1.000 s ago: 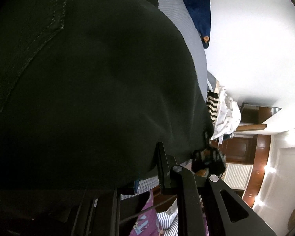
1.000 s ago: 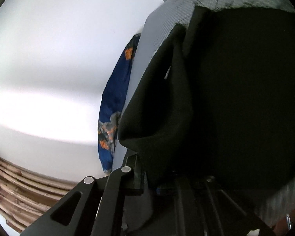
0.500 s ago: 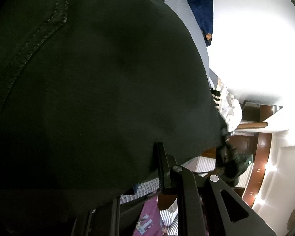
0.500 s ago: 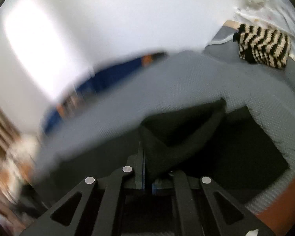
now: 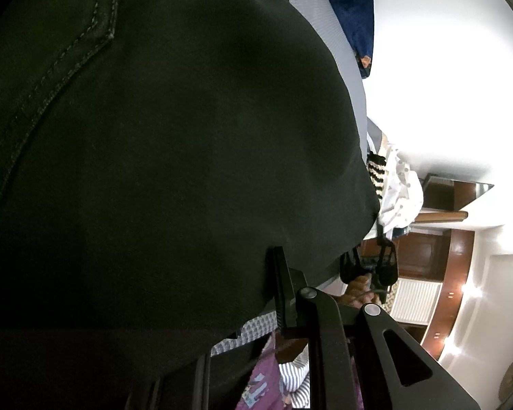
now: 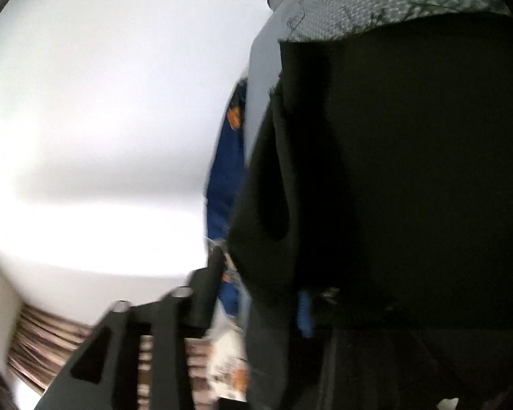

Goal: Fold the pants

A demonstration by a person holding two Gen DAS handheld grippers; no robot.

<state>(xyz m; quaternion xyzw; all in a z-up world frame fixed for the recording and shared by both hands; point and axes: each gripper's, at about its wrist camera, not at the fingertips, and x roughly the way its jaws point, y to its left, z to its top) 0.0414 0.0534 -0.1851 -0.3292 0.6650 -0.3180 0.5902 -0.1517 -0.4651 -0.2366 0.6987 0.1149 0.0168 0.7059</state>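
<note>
The dark green-black pants [image 5: 174, 157] fill most of the left wrist view, with a stitched pocket seam at the upper left. My left gripper [image 5: 256, 294] is shut on the pants' edge; only its right finger [image 5: 284, 290] shows, the other is under the cloth. In the right wrist view the pants [image 6: 393, 177] hang as a dark fold over the grey bed cover [image 6: 376, 3]. My right gripper [image 6: 260, 294] is shut on that fold; its left finger [image 6: 208, 290] shows beside the cloth.
A blue patterned cloth [image 5: 355, 10] lies at the bed's far edge, also in the right wrist view [image 6: 227, 177]. A striped black-and-cream garment [image 5: 376, 174] and white clothes [image 5: 400, 191] lie beyond. Purple and striped fabric [image 5: 266, 382] sits low. White wall and wooden furniture lie behind.
The right gripper swung sharply with the pants fold, level half a second ago, now tilted back sideways with motion blur. The left gripper has shifted slightly, still holding the pants.
</note>
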